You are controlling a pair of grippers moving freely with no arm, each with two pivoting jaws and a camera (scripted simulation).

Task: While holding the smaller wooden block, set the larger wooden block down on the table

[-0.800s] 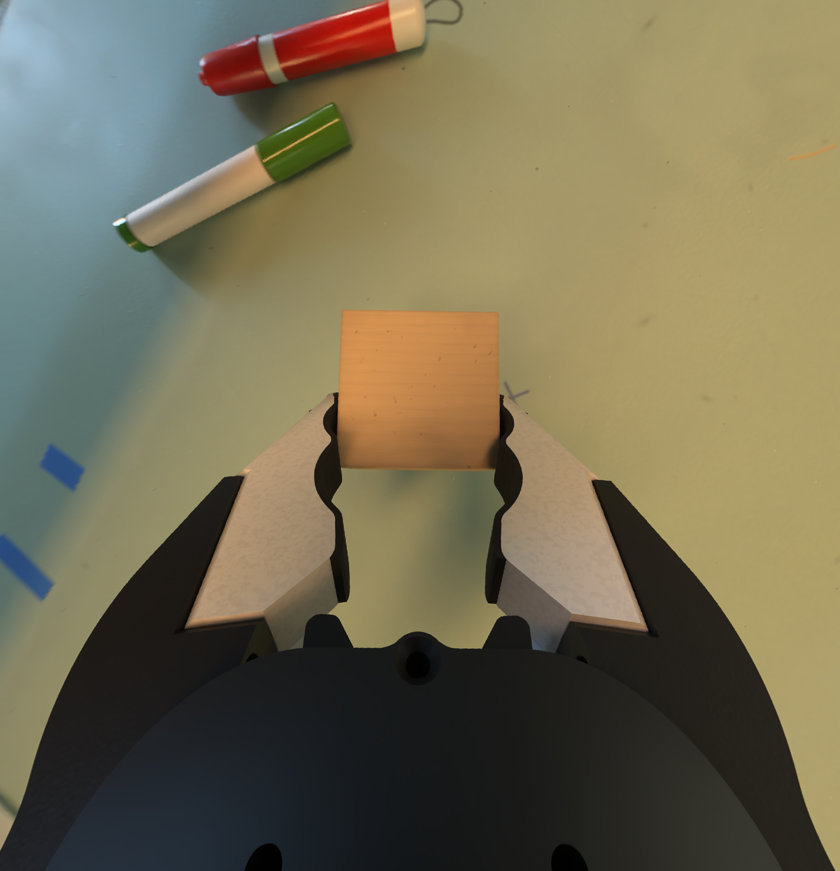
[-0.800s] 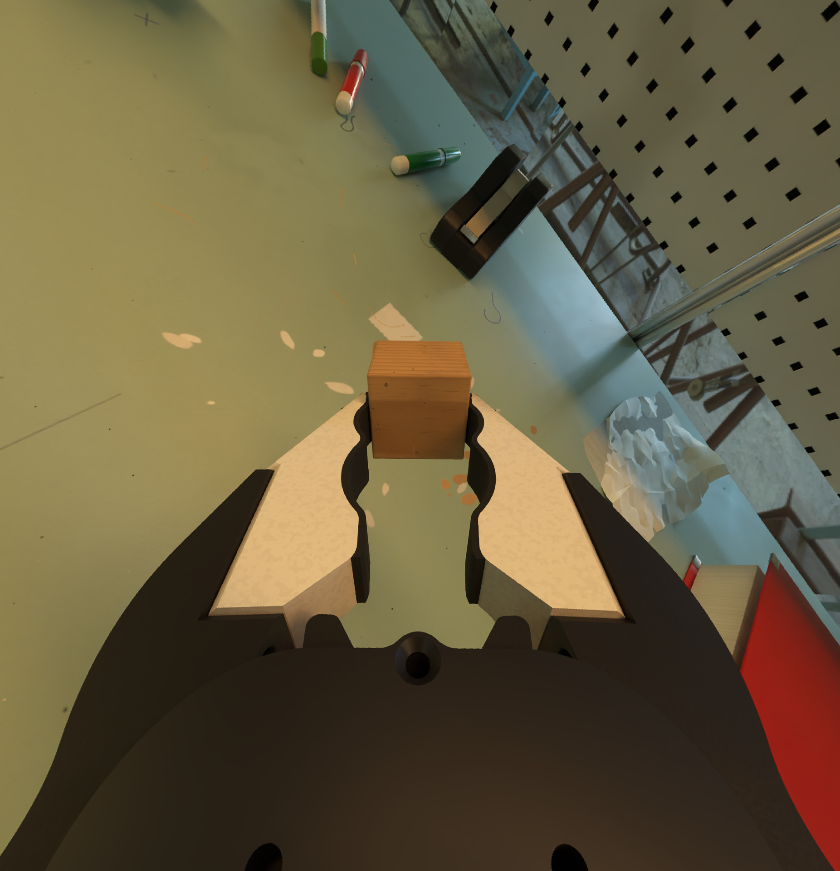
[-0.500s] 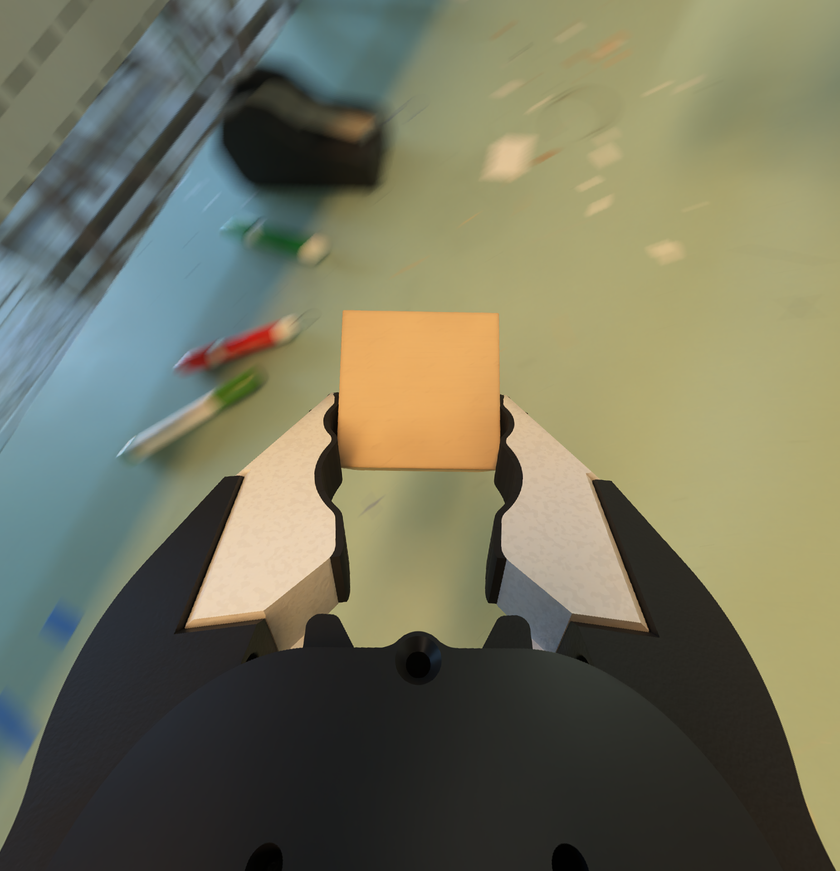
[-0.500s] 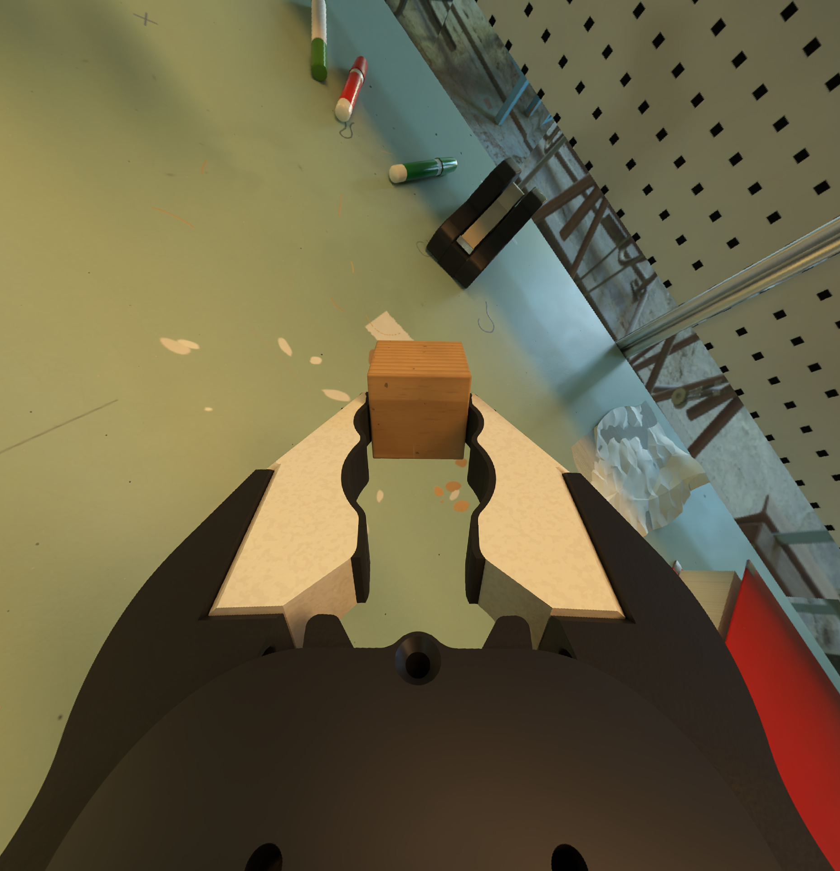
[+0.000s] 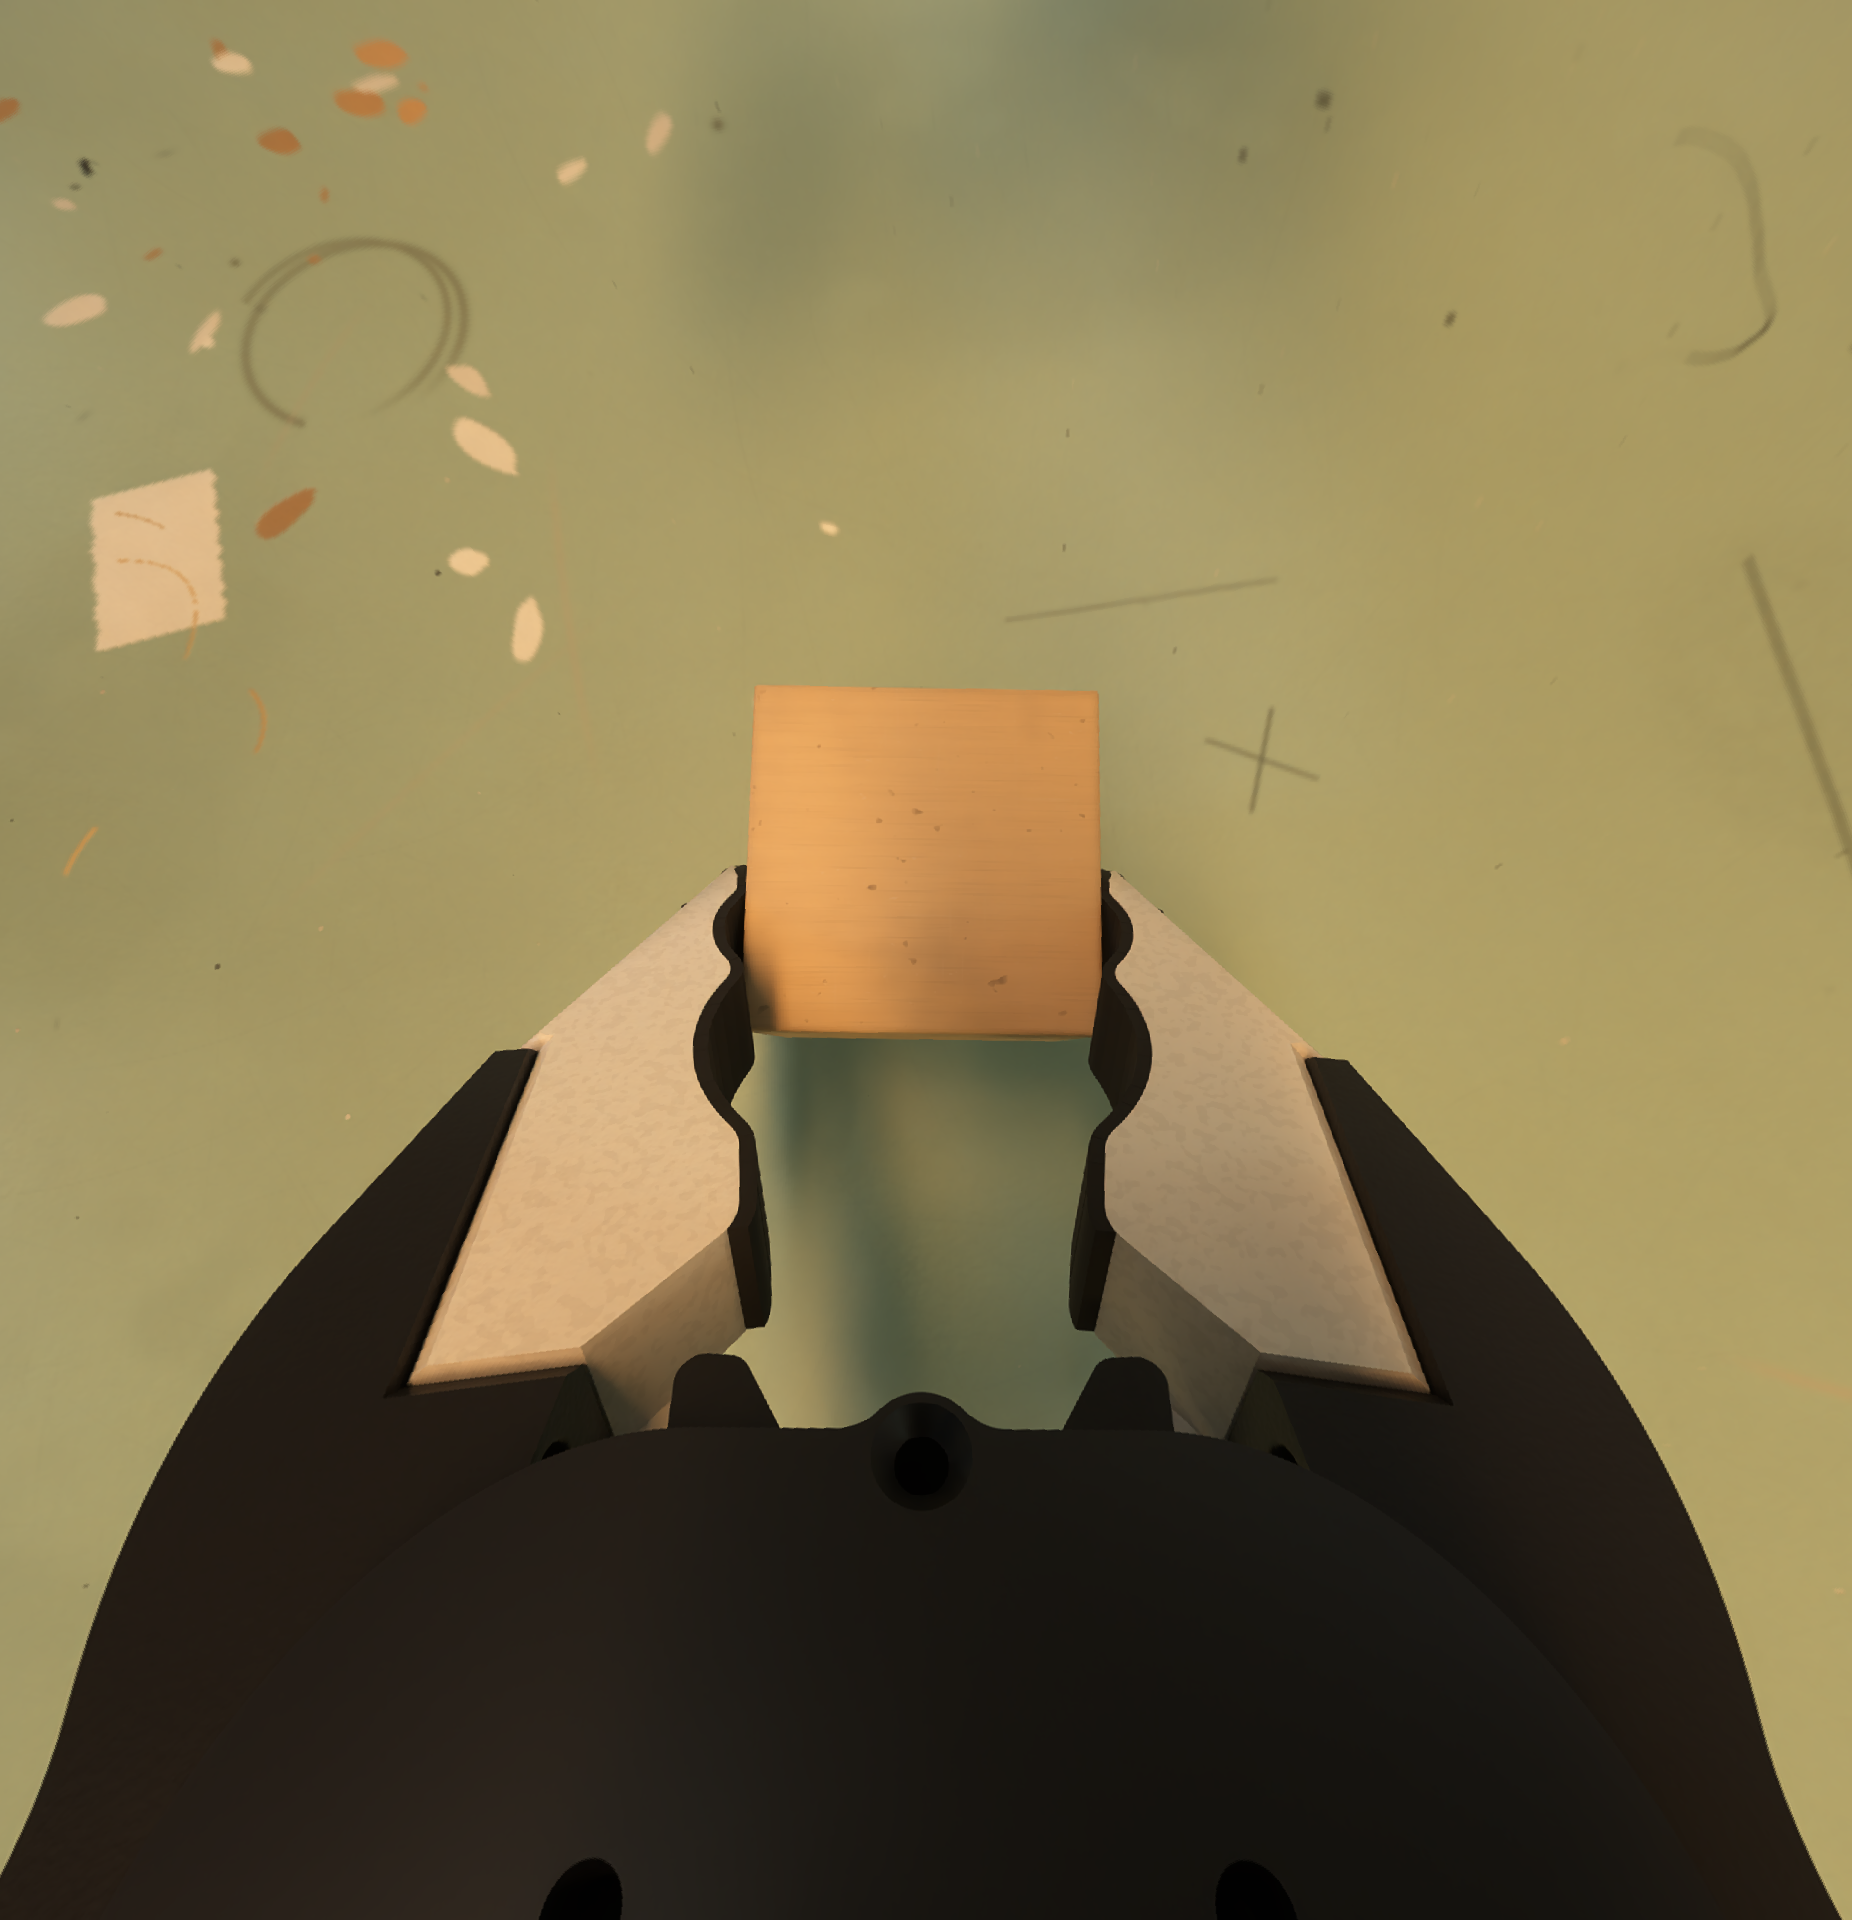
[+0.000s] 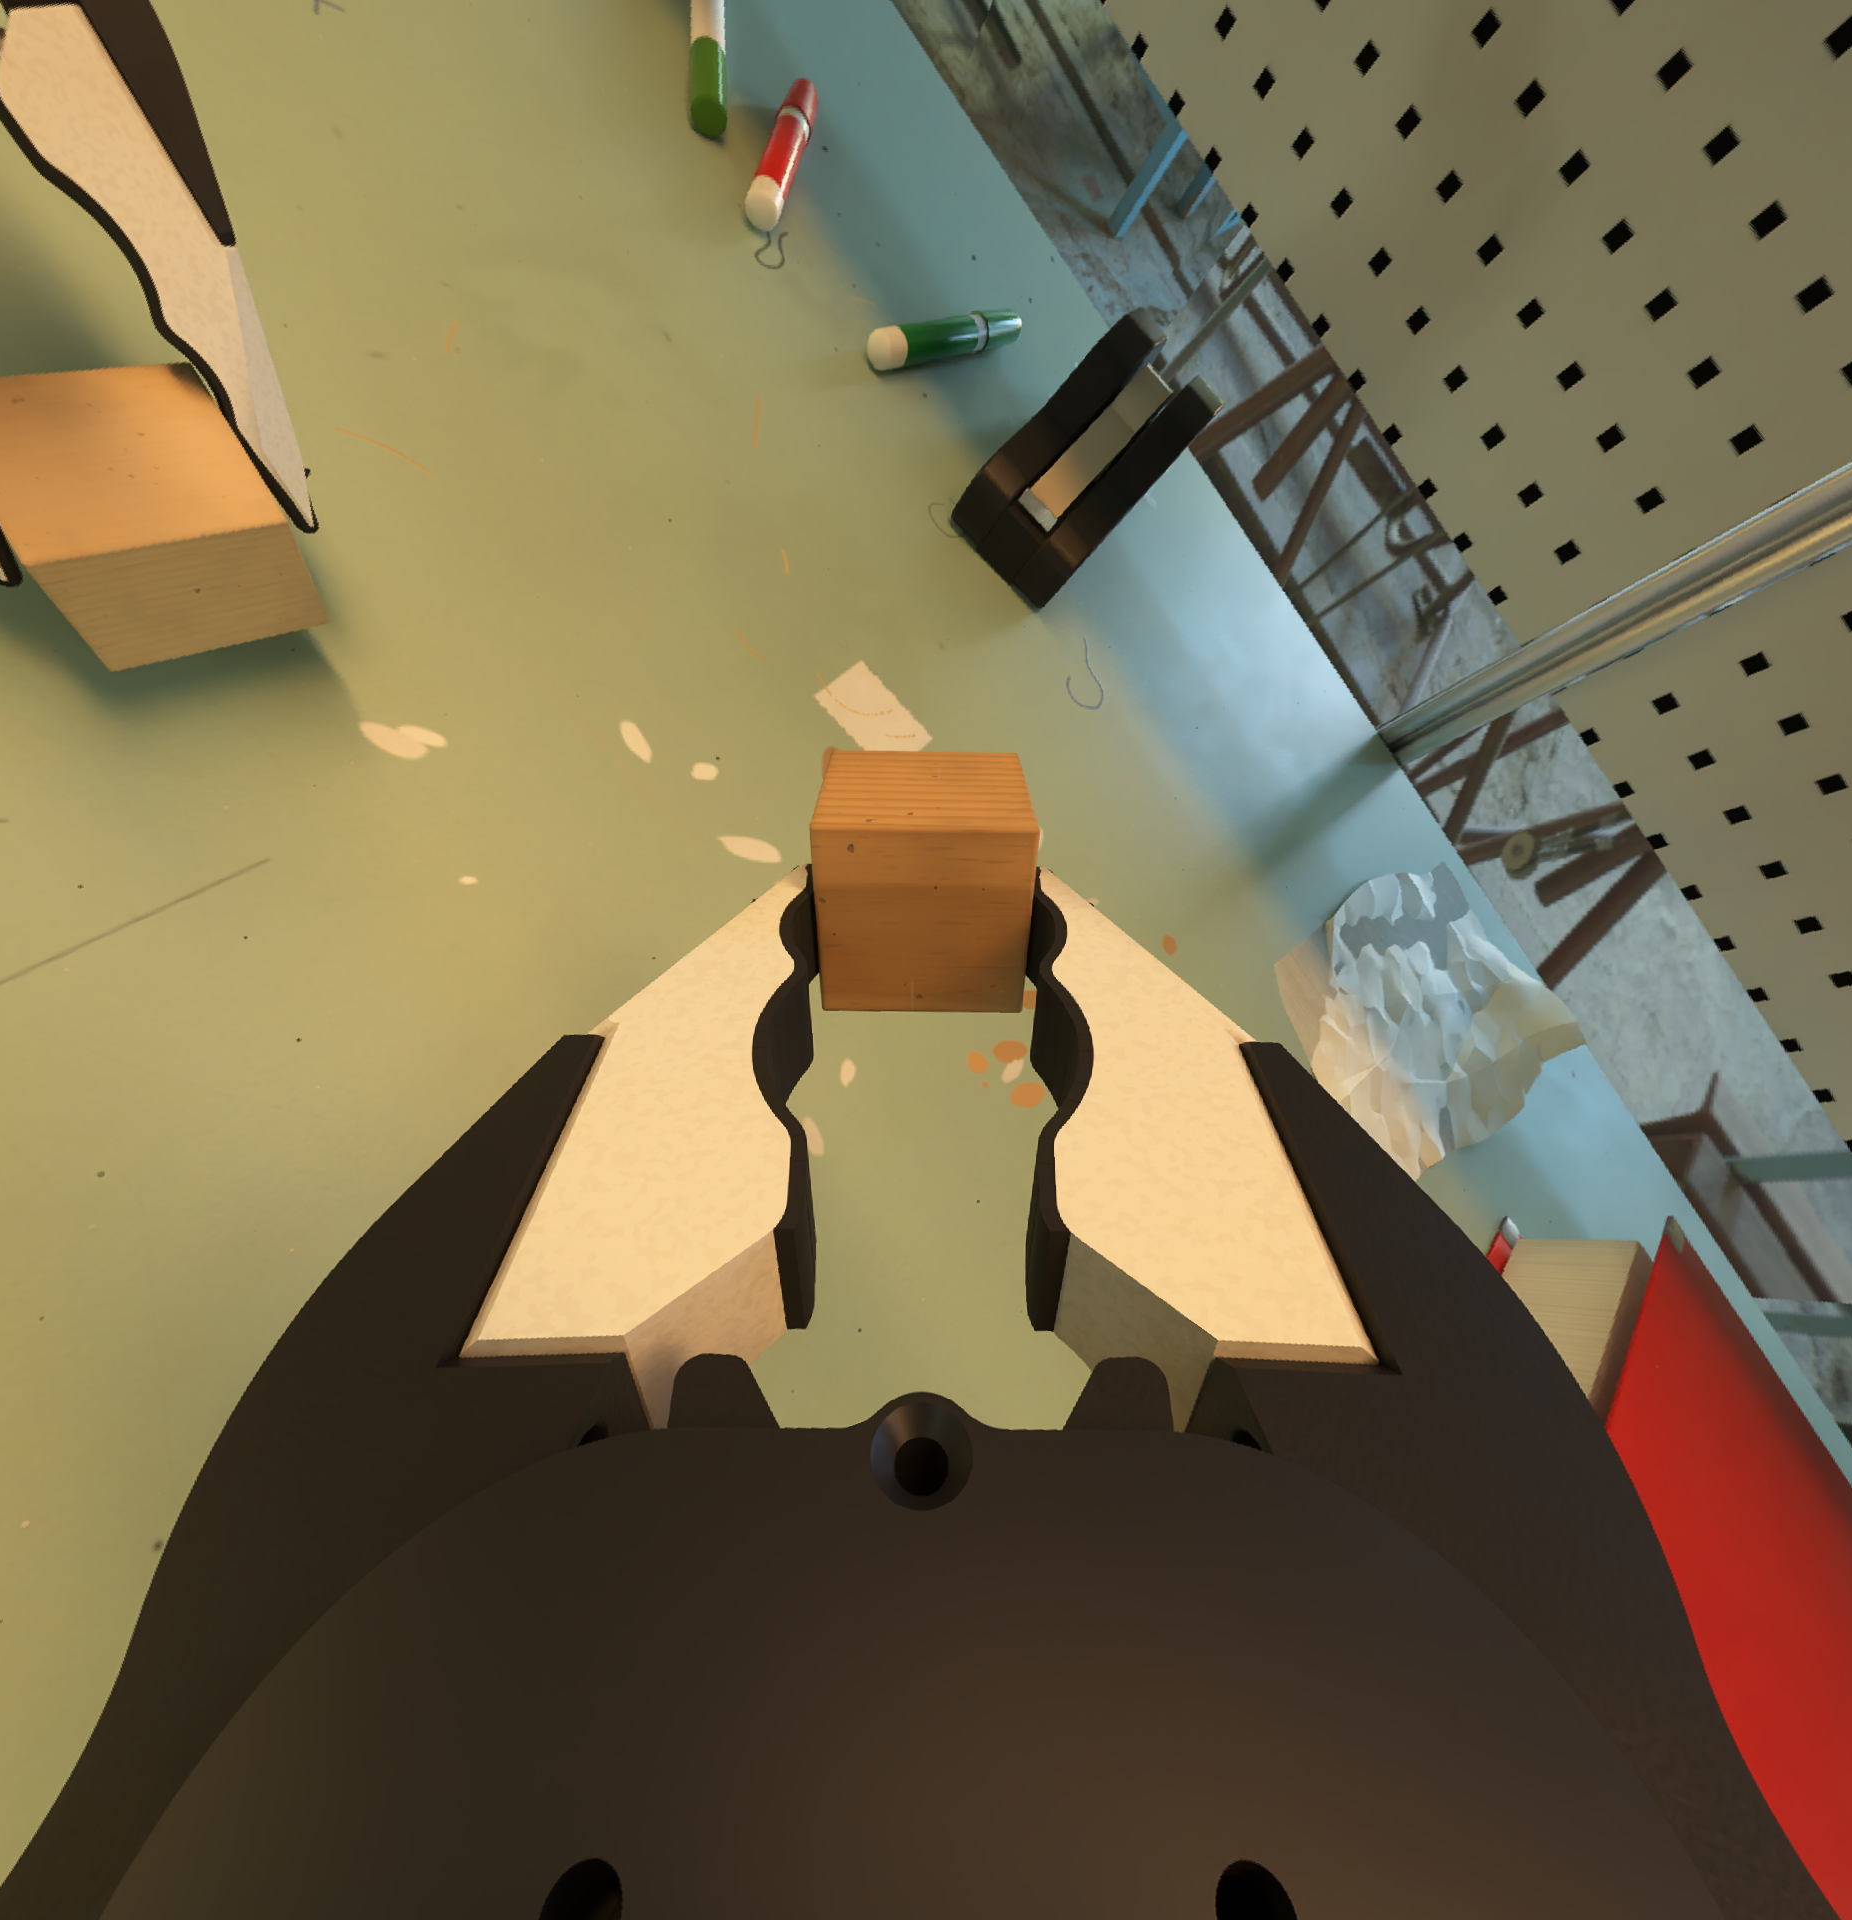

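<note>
1. Left tongs (image 5: 922,935) swung off the markers at frame top 0.8 s ago onto bare green counter (image 5: 1421,436); blur of 0.5 s ago gone, view steady.
2. Clamped on the larger wooden block (image 5: 922,862), centre frame; dark shadow right under it, so probably low and close to touchdown, though contact cannot be confirmed.
3. Newly in the right wrist view, upper left: same block (image 6: 143,509) between the left tongs (image 6: 153,499), apparently at or just above the counter (image 6: 486,1039).
4. Right tongs (image 6: 922,935) closed on the smaller wooden block (image 6: 922,883), centre frame, clear of the surface, barely shifted.
5. Remaining, by judgement: seat the big block, release; small one kept gripped.
6. Around: pale tape square (image 5: 155,559) and paint flecks left, pen cross (image 5: 1260,761) right. No obstacle under the block.
7. Far off in the right wrist view: green marker (image 6: 943,338), red marker (image 6: 784,156), black holder (image 6: 1083,457), crumpled paper (image 6: 1421,1018), pegboard (image 6: 1576,312); well apart from both blocks.
</note>
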